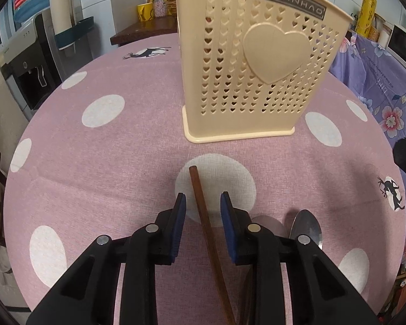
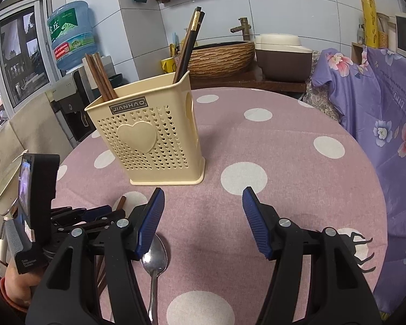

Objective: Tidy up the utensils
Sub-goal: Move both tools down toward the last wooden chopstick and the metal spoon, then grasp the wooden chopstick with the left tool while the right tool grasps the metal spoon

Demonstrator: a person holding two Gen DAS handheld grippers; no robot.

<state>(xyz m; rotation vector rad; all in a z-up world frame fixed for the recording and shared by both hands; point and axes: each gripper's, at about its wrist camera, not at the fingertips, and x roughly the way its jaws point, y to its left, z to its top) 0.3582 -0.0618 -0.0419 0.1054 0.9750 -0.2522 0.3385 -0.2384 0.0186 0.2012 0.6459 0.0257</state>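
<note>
A cream perforated utensil holder (image 1: pixel 254 62) with a heart on its front stands on the pink dotted tablecloth (image 1: pixel 108 162). It also shows in the right wrist view (image 2: pixel 151 138), holding brown chopsticks (image 2: pixel 101 77) on its left and dark chopsticks (image 2: pixel 189 46) on its right. A brown chopstick (image 1: pixel 207 227) lies on the cloth between the open jaws of my left gripper (image 1: pixel 203 203), not clamped. Two metal spoons (image 1: pixel 305 226) lie right of it. My right gripper (image 2: pixel 203 199) is open and empty above the cloth, with a spoon (image 2: pixel 154 257) under its left finger.
The left gripper body (image 2: pixel 38 203) and the hand holding it sit at the lower left of the right wrist view. A purple floral cloth (image 2: pixel 379 124) hangs along the table's right edge. A water dispenser (image 1: pixel 32 67) stands left, a sink counter (image 2: pixel 230 62) behind.
</note>
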